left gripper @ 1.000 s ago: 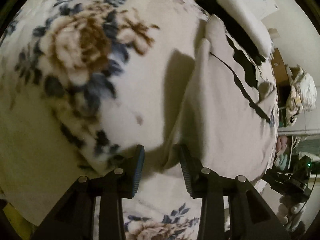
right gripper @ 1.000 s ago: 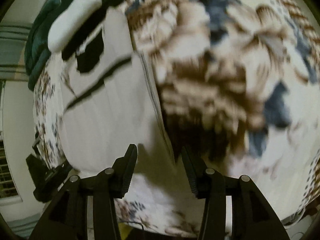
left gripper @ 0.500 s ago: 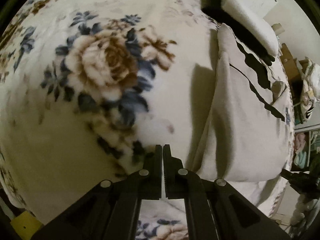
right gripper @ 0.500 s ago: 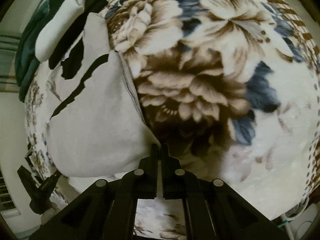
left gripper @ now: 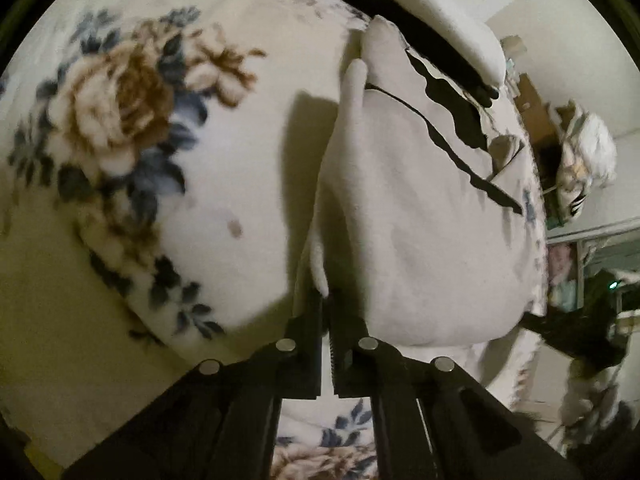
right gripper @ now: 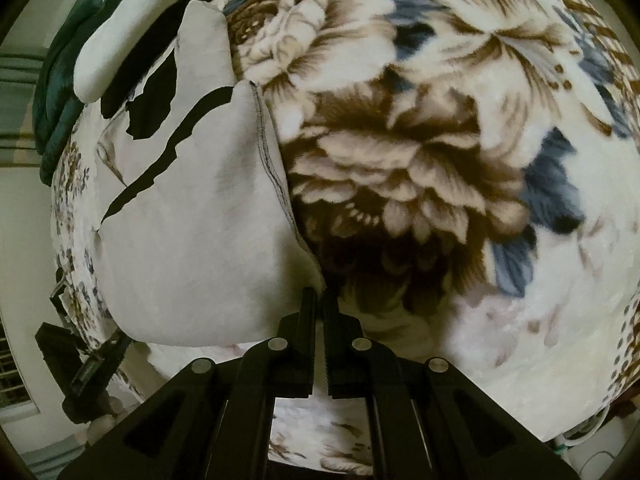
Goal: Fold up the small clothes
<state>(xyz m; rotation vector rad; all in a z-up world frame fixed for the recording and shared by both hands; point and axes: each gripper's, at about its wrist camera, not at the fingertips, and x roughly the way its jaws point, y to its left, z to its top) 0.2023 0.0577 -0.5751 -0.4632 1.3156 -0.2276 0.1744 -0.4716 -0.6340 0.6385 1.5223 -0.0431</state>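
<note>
1. The left gripper (left gripper: pixel 326 300) has its black ribbed fingers pressed nearly together, pinching the near left corner of the pale grey cloth garment with jagged black stripes (left gripper: pixel 408 216); that edge stands lifted.
2. The right gripper (right gripper: pixel 319 300) is likewise clamped narrow on the garment's (right gripper: pixel 188 216) near right corner, by its stitched hem.
3. Both grippers point forward along the garment, low over it.
4. The garment lies spread on the cream fleece blanket with brown and blue roses (right gripper: pixel 420 168).
5. Beyond the garment's far end lies a white and black folded piece (left gripper: pixel 452 36), partly cut off; what it is cannot be told.
</note>
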